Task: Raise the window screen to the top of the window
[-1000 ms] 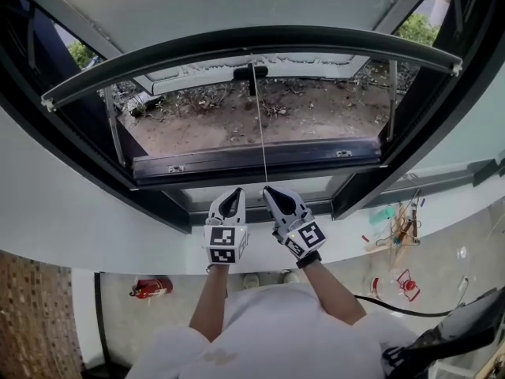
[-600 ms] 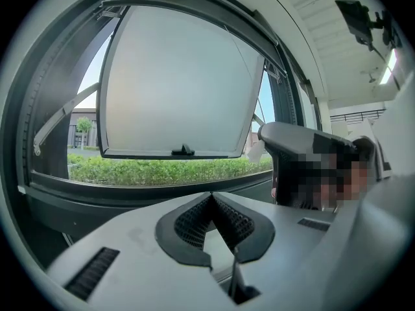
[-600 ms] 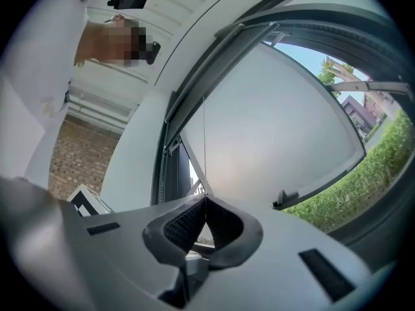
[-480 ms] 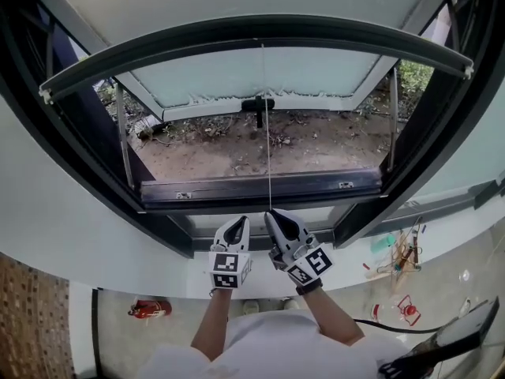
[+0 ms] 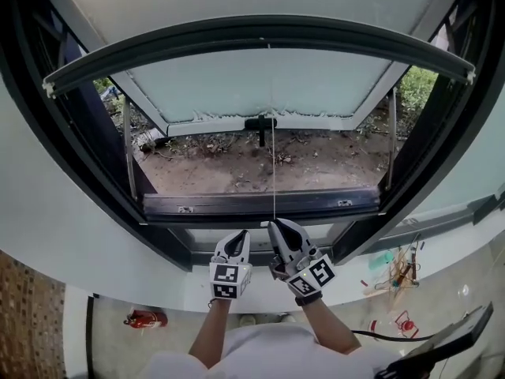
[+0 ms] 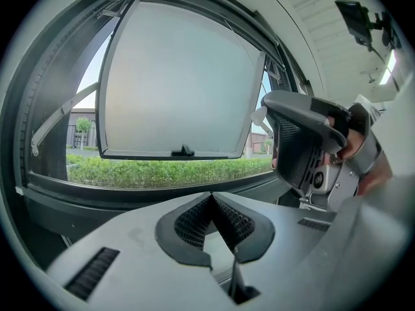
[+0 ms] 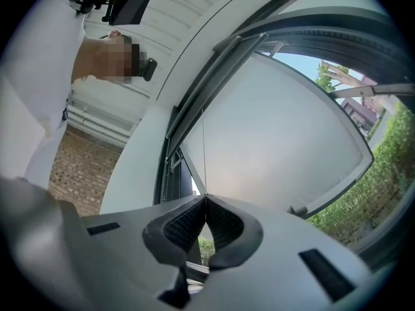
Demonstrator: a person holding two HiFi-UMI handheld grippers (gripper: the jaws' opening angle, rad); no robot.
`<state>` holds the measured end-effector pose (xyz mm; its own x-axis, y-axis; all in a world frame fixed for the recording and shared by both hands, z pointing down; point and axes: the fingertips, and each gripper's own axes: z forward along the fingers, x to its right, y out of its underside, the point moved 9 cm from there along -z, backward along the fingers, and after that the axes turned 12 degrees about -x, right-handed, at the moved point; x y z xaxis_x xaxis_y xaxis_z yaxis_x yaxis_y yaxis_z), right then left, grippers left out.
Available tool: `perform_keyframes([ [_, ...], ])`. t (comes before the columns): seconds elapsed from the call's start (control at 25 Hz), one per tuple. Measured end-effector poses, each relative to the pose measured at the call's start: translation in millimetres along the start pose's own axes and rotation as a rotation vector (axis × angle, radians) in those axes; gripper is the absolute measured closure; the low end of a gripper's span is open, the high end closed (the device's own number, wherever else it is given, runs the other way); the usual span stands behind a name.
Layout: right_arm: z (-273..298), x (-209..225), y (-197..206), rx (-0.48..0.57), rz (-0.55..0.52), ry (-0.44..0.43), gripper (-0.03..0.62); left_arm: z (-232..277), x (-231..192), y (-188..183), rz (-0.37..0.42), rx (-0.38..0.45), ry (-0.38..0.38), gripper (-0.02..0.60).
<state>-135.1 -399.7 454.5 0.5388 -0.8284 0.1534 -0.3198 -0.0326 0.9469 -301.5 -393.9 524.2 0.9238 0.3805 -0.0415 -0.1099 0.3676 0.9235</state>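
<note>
The window screen's dark bottom rail (image 5: 260,28) arcs across the upper part of the window frame in the head view, with pale mesh above it. A thin pull cord (image 5: 272,156) hangs from the rail's middle down to my right gripper (image 5: 274,226), which is shut on its lower end. The right gripper view shows that cord (image 7: 203,151) running up from the closed tips of the right gripper (image 7: 206,198). Just left of it, my left gripper (image 5: 241,236) is shut with nothing between its pads. The left gripper (image 6: 212,197) points at the window, with the right gripper (image 6: 305,141) beside it.
The glass sash (image 5: 260,85) is swung outward, its black handle (image 5: 260,123) at the lower edge. The dark sill (image 5: 252,204) lies just beyond both grippers. Bare ground and a hedge (image 6: 162,172) lie outside. A red extinguisher (image 5: 146,319) and clutter (image 5: 398,251) sit on the floor below.
The right gripper has risen with the cord in it. The screen's rail has gone up against the sash, baring more of the opening. The left gripper has stayed put.
</note>
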Motion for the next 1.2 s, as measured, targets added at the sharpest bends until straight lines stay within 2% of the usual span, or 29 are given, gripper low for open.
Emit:
perform_keyframes([
  [0.36,18.7,3.9,-22.3,-0.005,0.012,-0.02,0.592,-9.8,-0.7,-31.3,-0.022,0.055,0.005,0.578],
  [0.6,24.1,7.7,-32.9,0.017,0.011,-0.013,0.592,-19.1,1.0,-47.2,-0.005,0.087,0.015,0.578],
  [0.96,32.3,-1.4,-58.3,0.081,-0.007,-0.076,0.592,-22.7,-2.7,-38.8,-0.039,0.087,-0.005,0.578],
  [1.2,22.1,-4.7,-66.9,0.114,0.012,-0.065,0.592,-21.1,-2.2,-31.6,-0.038,0.061,0.006,0.578],
])
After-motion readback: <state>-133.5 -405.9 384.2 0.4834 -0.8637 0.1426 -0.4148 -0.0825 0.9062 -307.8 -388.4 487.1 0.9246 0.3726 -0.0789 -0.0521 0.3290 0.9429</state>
